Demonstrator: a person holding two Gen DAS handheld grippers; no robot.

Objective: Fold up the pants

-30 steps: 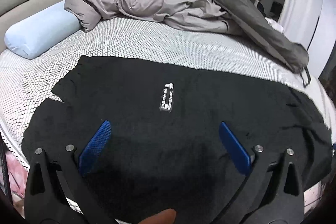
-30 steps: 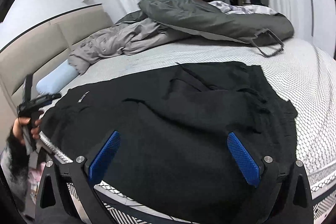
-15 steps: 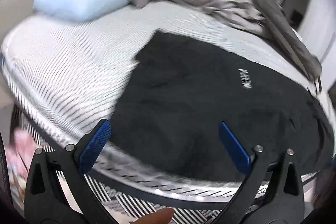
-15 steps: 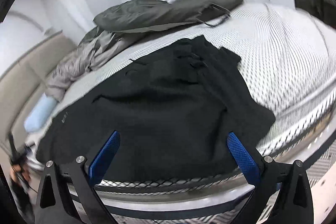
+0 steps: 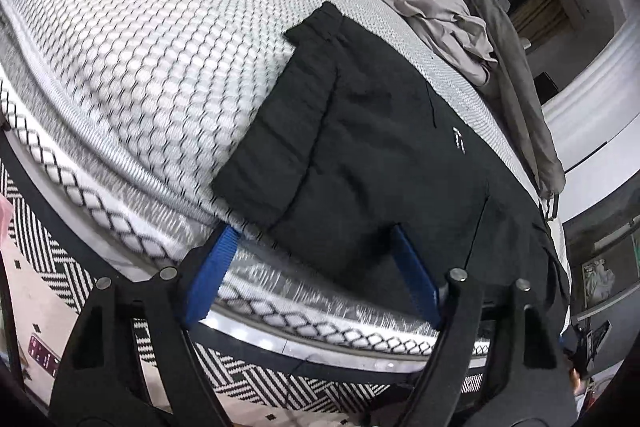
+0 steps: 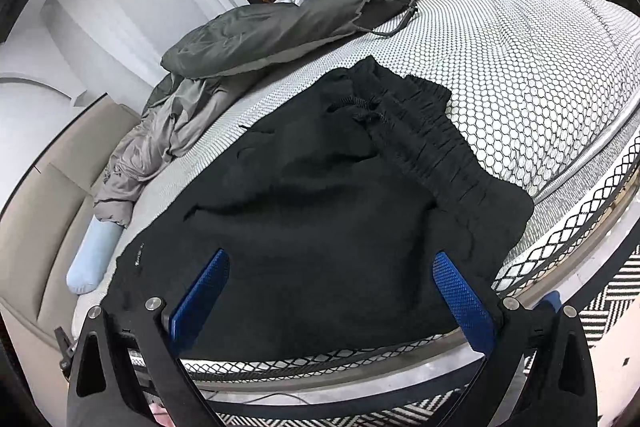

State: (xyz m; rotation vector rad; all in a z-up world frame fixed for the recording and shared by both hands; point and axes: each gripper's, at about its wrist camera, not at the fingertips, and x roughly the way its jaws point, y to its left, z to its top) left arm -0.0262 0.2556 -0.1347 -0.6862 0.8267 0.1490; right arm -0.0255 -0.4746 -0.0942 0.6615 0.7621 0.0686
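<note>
Black pants (image 5: 384, 147) flat on mattress (image 5: 140, 39), seemingly ungripped.

Black fabric pants (image 5: 384, 155) flat on honeycomb-mesh bed (image 5: 132, 39), along near edge. Crumpled grey duvet (image 6: 280, 23) behind pants. Pale blue cylindrical bolster (image 6: 94, 255) at headboard end, beside duvet. Zigzag-patterned rug (image 5: 256, 383) below bed.

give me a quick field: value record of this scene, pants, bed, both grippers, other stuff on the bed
pants: black pants spread flat on the mattress, not yet folded
waistband: elastic waistband toward the right gripper
left gripper: left gripper just been closing, jaws apart at the leg hem, nothing gripped
right gripper: open, holding nothing
other: grey duvet, blue pillow
</note>
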